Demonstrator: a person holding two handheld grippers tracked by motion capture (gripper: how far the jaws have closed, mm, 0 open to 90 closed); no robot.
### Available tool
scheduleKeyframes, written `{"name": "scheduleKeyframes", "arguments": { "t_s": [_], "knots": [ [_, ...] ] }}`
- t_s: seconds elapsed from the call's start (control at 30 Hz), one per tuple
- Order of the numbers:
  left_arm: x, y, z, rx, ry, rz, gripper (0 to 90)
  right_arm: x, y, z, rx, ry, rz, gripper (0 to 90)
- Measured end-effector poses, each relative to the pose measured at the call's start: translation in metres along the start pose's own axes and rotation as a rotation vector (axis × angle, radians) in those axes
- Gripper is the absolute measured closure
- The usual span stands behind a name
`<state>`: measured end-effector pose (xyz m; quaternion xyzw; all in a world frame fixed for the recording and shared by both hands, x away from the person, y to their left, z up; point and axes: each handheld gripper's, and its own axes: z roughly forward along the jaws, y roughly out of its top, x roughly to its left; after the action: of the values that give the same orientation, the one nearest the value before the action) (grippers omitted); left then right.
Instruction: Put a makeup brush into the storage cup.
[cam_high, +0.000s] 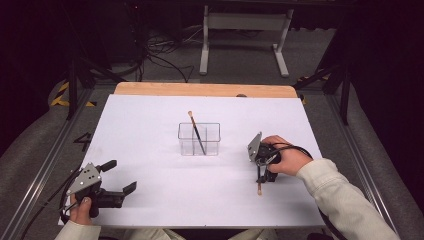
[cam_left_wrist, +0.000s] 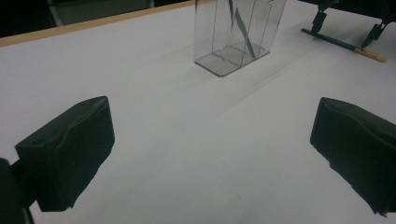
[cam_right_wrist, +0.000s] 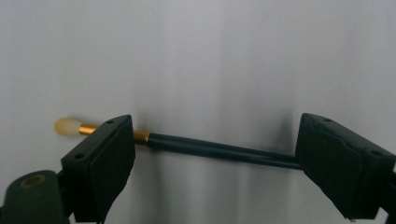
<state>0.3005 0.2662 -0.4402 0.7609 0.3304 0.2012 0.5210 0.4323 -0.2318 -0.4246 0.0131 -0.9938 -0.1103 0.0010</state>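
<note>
On the white table (cam_high: 150, 150), near its right front, we see a thin paintbrush (cam_right_wrist: 219, 151) lying flat between our right gripper (cam_right_wrist: 215, 163)'s wide-spread jaws, not yet pinched. We judge it light, stiff and smooth, apt to roll; mid-handle, past the gold ferrule (cam_right_wrist: 112, 133), looks the best hold. Our left gripper (cam_left_wrist: 210, 154) gapes empty. Another brush (cam_high: 196, 133) leans in the clear plastic holder (cam_high: 210, 145).

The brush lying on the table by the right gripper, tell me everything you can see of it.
The brush is slim, with a dark glossy handle, a gold metal-looking ferrule and a small pale tip. It lies flat on the white table, in front of the clear container. The right gripper straddles it, open fingers either side; neither presses on it.
</note>
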Motion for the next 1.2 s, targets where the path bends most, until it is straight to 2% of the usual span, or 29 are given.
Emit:
{"name": "scheduleKeyframes", "arguments": {
  "t_s": [0.33, 0.5, 0.53, 0.67, 1.1, 1.2],
  "knots": [
    [-0.0004, 0.0001, 0.0003, 0.000, -0.002, -0.003, 0.6, -0.0003, -0.0011, 0.0009, -0.014, 0.016, 0.005, 15.5],
    [-0.0002, 0.0002, 0.0003, 0.000, -0.002, 0.000, 0.6, -0.0007, -0.0025, 0.0005, -0.004, 0.019, -0.007, 17.2],
    [-0.0002, 0.0001, 0.0004, -0.002, -0.002, -0.001, 0.6, 0.0001, -0.0031, 0.0001, 0.002, 0.019, 0.005, 17.5],
    [-0.0004, 0.0001, 0.0008, -0.005, -0.001, -0.001, 0.6, 0.0007, -0.0052, -0.0001, -0.011, 0.021, 0.007, 19.4],
    [-0.0004, 0.0002, 0.0007, -0.005, -0.003, 0.000, 0.6, 0.0007, -0.0075, -0.0006, -0.009, 0.016, -0.013, 22.7],
    [-0.0005, 0.0002, 0.0007, -0.006, -0.003, -0.001, 0.6, 0.0018, -0.0079, -0.0015, -0.011, 0.015, -0.009, 27.2]
  ]
}}
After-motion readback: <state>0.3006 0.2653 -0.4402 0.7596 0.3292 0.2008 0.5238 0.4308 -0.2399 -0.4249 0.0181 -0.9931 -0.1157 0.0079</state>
